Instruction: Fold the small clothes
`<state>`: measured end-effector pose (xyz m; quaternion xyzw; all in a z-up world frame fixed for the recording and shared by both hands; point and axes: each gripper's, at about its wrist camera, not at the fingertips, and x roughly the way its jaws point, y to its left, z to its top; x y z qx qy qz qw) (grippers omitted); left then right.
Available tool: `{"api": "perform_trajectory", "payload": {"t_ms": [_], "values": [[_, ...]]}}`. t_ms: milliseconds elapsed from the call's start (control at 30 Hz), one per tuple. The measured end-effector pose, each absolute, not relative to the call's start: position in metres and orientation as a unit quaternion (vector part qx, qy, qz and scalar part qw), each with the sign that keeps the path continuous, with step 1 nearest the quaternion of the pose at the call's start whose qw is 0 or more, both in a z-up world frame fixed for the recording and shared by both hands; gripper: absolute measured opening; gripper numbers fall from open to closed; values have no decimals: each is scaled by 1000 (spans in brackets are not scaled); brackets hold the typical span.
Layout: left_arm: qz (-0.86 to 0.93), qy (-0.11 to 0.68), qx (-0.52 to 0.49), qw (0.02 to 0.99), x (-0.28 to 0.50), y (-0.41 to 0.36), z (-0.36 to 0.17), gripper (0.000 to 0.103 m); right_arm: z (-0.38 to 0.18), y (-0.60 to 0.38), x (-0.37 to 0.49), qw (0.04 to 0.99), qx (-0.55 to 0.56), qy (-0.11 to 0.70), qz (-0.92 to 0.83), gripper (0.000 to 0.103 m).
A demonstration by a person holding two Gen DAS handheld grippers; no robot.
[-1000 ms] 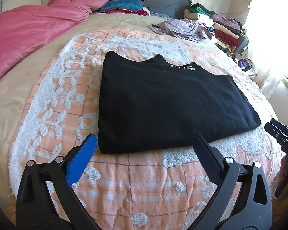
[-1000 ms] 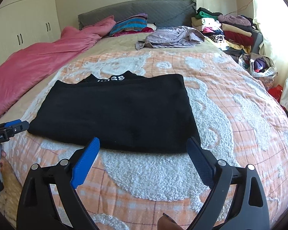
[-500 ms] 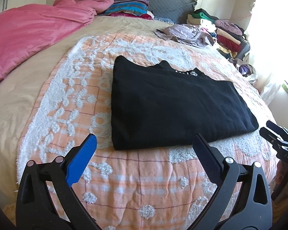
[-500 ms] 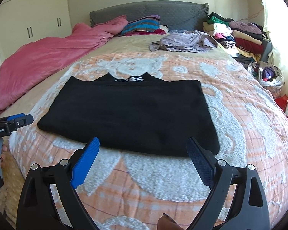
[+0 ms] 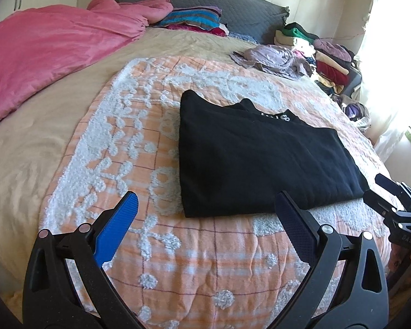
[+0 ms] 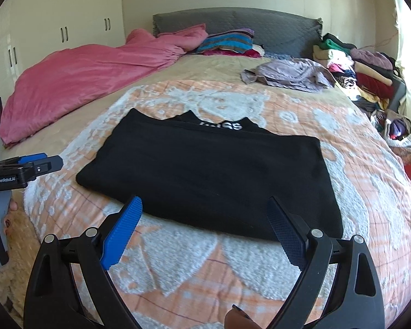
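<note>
A black garment (image 5: 260,164) lies folded into a flat rectangle on the orange and white blanket (image 5: 178,246), white lettering showing at its far collar edge. In the right wrist view the same black garment (image 6: 213,175) fills the middle. My left gripper (image 5: 205,208) hovers open over the blanket, short of the garment's near left corner, nothing between its fingers. My right gripper (image 6: 205,211) is open too, its fingertips above the garment's near edge without touching it. Each gripper shows at the edge of the other's view.
A pink duvet (image 5: 46,52) covers the bed's left side. A crumpled lilac garment (image 6: 287,74) lies near the grey headboard (image 6: 233,27), beside striped folded cloth (image 6: 227,41). Stacked clothes (image 6: 364,71) and a bag (image 6: 400,134) sit past the bed's right edge. White wardrobes (image 6: 68,27) stand at left.
Both grippers have pulled back and lifted away from the folded garment, staying open. The garment itself has not moved.
</note>
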<state>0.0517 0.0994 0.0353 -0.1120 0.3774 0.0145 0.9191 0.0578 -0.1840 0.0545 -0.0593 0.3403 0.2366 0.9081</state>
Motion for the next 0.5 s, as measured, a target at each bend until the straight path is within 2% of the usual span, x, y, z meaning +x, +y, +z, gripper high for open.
{"api": "perform_trajectory", "payload": {"t_ms": [500], "values": [[35,367,-131,920,48,121,41,93,62,-148,55,901,-74,329,271,91]]}}
